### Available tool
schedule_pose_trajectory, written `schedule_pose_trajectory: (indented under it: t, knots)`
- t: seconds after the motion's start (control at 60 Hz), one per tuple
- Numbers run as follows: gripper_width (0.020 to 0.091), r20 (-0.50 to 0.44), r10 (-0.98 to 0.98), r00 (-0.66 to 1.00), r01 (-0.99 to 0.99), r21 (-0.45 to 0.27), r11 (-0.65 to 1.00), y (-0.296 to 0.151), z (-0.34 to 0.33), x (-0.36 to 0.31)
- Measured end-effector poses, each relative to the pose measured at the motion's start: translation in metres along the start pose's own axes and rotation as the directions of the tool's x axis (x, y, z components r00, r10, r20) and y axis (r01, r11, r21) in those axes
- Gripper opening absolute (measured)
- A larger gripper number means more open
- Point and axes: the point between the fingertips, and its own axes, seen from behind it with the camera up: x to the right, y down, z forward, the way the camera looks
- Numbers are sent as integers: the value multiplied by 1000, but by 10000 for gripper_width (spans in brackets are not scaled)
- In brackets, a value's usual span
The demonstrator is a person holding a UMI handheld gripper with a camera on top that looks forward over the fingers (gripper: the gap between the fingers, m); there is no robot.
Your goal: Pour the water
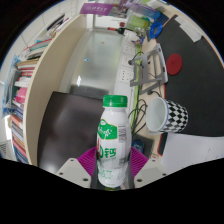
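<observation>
A white plastic bottle (113, 140) with a green cap and a green label stands upright between the two fingers of the gripper (113, 160), filling the space just ahead of the camera. The purple pads (90, 160) show at either side of the bottle's lower body and appear to lie right against it, so the jaws look clamped on the bottle, though its base is hidden and it cannot be told whether it rests on the desk or is lifted. Just beside the bottle, on its right and a little beyond it, a cup (165, 114) with a black-and-white chequered pattern lies tilted so that its open mouth faces the bottle; the two are close but whether they touch cannot be told. Both are over a white desk (100, 62), near its front edge. A dark mat (70, 118) lies on the desk to the left of the bottle, reaching toward the front edge. Toward the desk's back right corner stands a metal clamp-like fixture (148, 62), and a small red disc (176, 64) lies to its right. A shelf of books (28, 70) runs along the desk's left side.
</observation>
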Motion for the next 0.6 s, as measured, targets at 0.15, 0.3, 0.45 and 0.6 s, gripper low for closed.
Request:
schedule_pose_trajectory:
  t: [0.15,0.3,0.45,0.6]
  knots:
    - [432,-37,186,982,-189,-87,978,12,9,4]
    - [431,-103,342,934,-353,-121,928,20,14,16]
    - [431,-145,396,907,-416,-147,897,26,17,28]
    - [433,-156,407,900,-429,-148,891,21,16,31]
